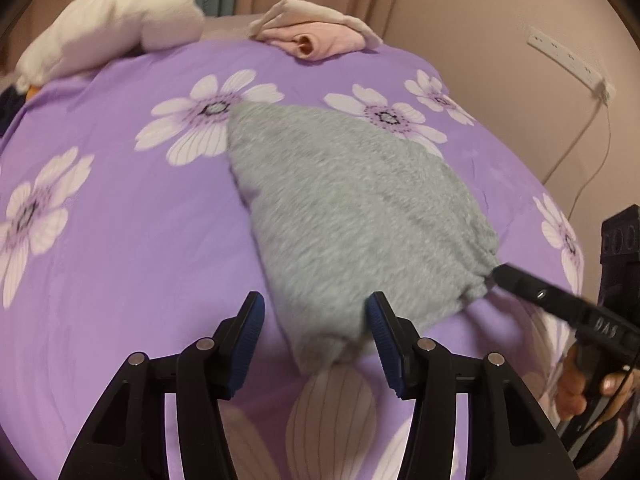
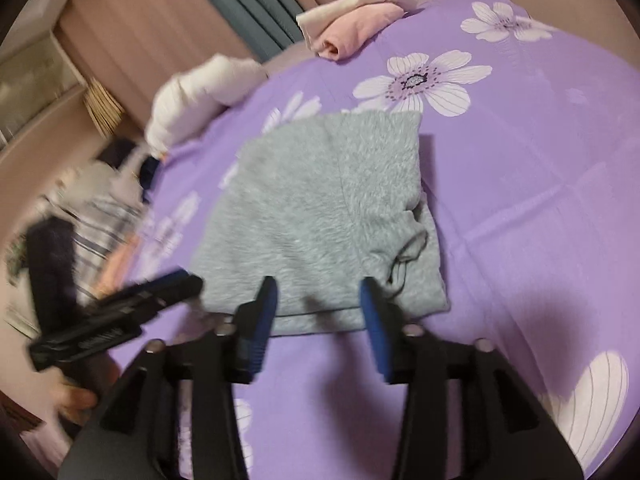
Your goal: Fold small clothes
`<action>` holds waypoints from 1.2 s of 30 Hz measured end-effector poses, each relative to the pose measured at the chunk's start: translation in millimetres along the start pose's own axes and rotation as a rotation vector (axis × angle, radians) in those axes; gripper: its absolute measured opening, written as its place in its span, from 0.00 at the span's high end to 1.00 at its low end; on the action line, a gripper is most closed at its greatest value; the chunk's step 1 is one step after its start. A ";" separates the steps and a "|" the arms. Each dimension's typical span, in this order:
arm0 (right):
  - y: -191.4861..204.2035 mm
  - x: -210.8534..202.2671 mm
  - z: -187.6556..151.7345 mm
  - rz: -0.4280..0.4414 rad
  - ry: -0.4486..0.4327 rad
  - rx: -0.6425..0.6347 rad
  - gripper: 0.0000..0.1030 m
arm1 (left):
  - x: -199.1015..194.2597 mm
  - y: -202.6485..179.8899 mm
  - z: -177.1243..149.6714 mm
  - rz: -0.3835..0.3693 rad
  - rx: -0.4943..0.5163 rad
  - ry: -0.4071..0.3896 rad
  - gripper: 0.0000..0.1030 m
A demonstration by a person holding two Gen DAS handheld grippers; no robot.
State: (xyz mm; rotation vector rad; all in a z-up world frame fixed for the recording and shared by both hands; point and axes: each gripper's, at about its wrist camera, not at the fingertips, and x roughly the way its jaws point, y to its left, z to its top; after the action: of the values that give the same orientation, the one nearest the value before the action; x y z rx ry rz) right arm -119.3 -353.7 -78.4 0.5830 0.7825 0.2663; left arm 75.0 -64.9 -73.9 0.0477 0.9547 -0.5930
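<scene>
Grey cloth, a small fleecy garment (image 2: 320,208) already folded into a compact block, lay flat on the purple flowered bedspread (image 2: 540,200) directly ahead of both tools. The right gripper (image 2: 318,300) had its blue-padded fingers (image 2: 267,304) parted, the near hem of the garment lying under and just beyond the tips with nothing pinched between them. The left gripper (image 1: 316,320) was likewise spread, its fingers (image 1: 378,320) straddling the nearest corner of the grey block without pressing on it. In the left wrist view the right tool's dark tip met the garment's bunched right corner; whether it touched cloth or only overlapped it could not be told.

A thin dark drawstring (image 2: 404,256) trailed loose on top of the fold, just past the right-hand fingertip. It looked likely to snag a pad during the next pinch and drag the top layer askew. The fleece seemed thick and springy, so a grip taking only the upper layer would probably let the fold open. Both pictures were smeared, suggesting brisk movement; closing fast could also catch the bedspread along with the hem. A rolled pink garment (image 1: 316,40) and a white bundle (image 1: 112,32) sat well beyond the fingertips, out of harm's way.
</scene>
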 end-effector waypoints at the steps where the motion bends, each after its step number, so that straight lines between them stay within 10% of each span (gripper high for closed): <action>1: -2.3 -3.2 1.1 0.006 -0.003 0.014 0.50 | -1.2 2.6 -1.5 0.000 -0.017 0.010 0.45; 3: -5.9 -5.6 3.5 -0.001 -0.002 0.040 0.44 | -3.0 4.9 -4.5 0.015 -0.042 0.012 0.31; 36: -12.8 -3.8 12.1 -0.053 0.017 0.072 0.20 | 0.4 22.3 -12.6 -0.019 -0.156 0.068 0.20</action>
State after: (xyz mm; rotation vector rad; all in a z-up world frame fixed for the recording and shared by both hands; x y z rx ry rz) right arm -112.9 -370.5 -76.8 0.6277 0.8260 0.1948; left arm 76.8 -42.6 -86.5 -0.0813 1.0655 -0.5359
